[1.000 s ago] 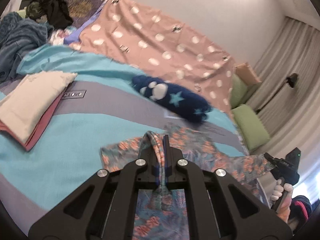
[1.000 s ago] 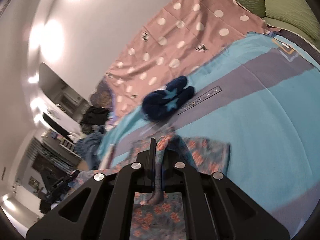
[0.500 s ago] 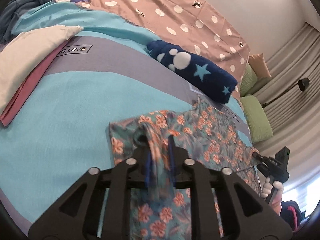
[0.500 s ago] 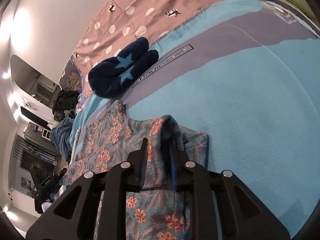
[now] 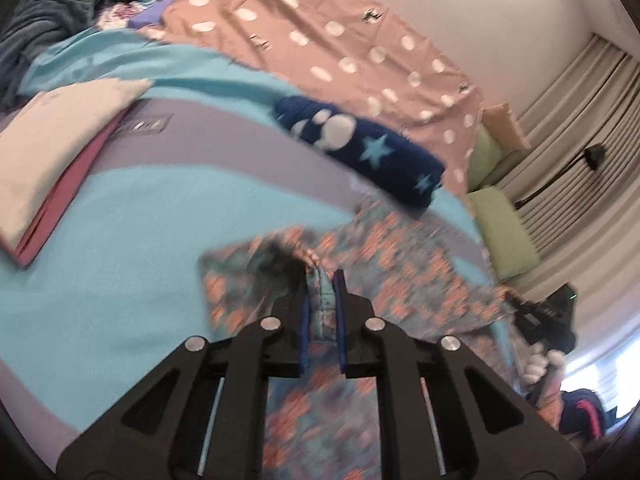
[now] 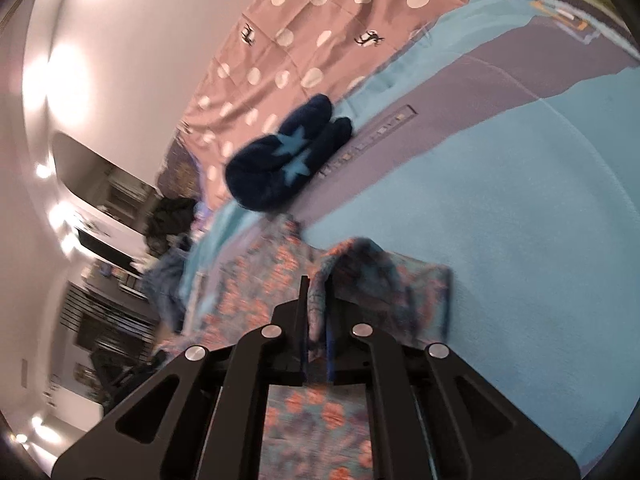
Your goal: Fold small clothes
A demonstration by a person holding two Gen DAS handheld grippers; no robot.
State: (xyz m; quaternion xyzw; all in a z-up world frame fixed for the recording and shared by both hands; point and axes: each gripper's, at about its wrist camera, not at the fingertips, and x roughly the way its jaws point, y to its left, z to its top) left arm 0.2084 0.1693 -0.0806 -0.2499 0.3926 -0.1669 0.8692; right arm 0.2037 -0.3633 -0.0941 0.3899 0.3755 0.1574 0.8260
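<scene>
Left wrist view, left to right. Far left: a folded stack (image 5: 52,160), cream cloth over pink, lies on the turquoise and grey bedspread (image 5: 120,248). Centre: the left gripper (image 5: 321,280) has its jaws nearly closed, pinching a raised fold of the floral garment (image 5: 400,276). The garment spreads flat on the bedspread from the jaws out to the right; the picture is motion-blurred here. Beyond it, far centre, a rolled navy fleece (image 5: 360,152) with stars and a white paw print lies at the edge of the pink dotted sheet (image 5: 320,32). Far right: green pillows (image 5: 504,232) and curtains.

Right wrist view, left to right. Left: blurred room furnishings. Centre: the right gripper (image 6: 316,284) is closed down to a narrow gap on a bunched fold of the floral garment (image 6: 256,292), which lies beneath and left of the jaws. The navy fleece (image 6: 284,160) lies just beyond the garment. Right: bare bedspread (image 6: 520,220).
</scene>
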